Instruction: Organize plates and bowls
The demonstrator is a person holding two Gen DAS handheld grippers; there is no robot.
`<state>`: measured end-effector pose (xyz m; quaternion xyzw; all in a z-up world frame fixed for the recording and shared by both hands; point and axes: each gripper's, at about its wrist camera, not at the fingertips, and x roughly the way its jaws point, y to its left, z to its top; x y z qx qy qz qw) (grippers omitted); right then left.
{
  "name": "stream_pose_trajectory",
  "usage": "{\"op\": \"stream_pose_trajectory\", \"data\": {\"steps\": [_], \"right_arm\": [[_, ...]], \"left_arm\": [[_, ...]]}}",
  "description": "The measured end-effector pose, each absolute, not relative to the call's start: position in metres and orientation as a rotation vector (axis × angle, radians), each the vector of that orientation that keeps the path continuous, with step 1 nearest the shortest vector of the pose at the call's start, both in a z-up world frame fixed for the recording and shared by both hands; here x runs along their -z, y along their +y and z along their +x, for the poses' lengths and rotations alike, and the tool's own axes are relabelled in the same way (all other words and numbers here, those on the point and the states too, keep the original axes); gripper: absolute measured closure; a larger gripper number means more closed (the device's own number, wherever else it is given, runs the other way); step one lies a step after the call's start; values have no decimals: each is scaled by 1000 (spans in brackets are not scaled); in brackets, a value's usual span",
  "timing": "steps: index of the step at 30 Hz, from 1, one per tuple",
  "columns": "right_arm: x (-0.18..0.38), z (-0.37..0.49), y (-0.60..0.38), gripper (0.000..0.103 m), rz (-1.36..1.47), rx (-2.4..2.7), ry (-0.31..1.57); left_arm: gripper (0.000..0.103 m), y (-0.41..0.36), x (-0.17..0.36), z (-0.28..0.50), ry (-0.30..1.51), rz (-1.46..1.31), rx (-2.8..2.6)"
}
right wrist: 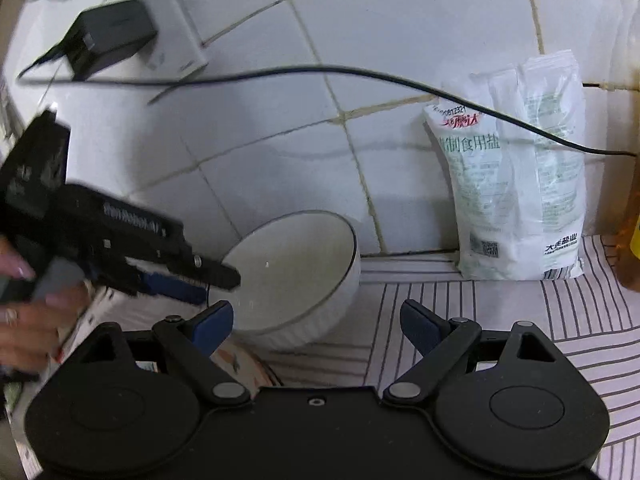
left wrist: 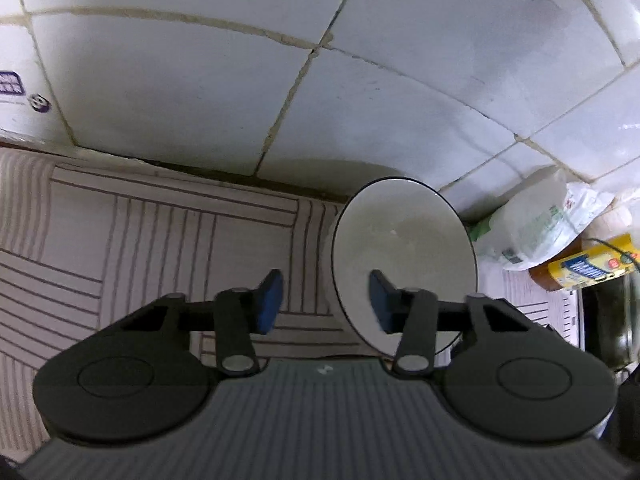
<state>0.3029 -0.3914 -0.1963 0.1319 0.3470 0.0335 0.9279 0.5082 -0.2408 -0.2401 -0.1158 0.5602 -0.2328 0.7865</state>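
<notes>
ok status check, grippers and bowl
Left gripper open at bowl rim. Right gripper open, empty. Bowl tilted on striped mat. Cable overhead.

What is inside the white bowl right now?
The white bowl looks empty: a bare, glossy interior in both views. The left gripper straddles its near rim, one blue pad covering part of the inside.

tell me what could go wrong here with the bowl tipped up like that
1. The white bowl is tilted on its side by the tiled wall; with the left tongs open astride its rim, it might drop flat or roll on the striped cloth.
2. The black cable hangs across the wall above the bowl; lifting high could snag it.
3. The right tongs sit open close by and may bump the bowl.
</notes>
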Motion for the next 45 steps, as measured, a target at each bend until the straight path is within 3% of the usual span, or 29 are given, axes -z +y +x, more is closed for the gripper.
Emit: {"op": "stream_pose_trajectory", "data": {"steps": [4, 6, 8, 10, 12, 14, 45], "right_arm": [[196, 316, -387, 20, 289, 26, 729], [201, 322, -385, 29, 290, 53, 748], [208, 325, -387, 45, 308, 71, 776], [215, 329, -389, 53, 362, 84, 803], [219, 332, -391, 69, 424, 66, 808], [218, 333, -390, 73, 449, 86, 810], [172, 311, -301, 80, 438, 17, 751]], "left_arm": [[89, -241, 250, 517, 1262, -307, 519], [90, -242, 254, 518, 1273, -316, 517], [91, -242, 253, 518, 1267, -315, 519], [91, -243, 252, 517, 1258, -309, 520], [91, -244, 251, 515, 1257, -304, 518], [91, -245, 249, 513, 1257, -301, 517], [91, -132, 188, 442, 1169, -329, 468]]}}
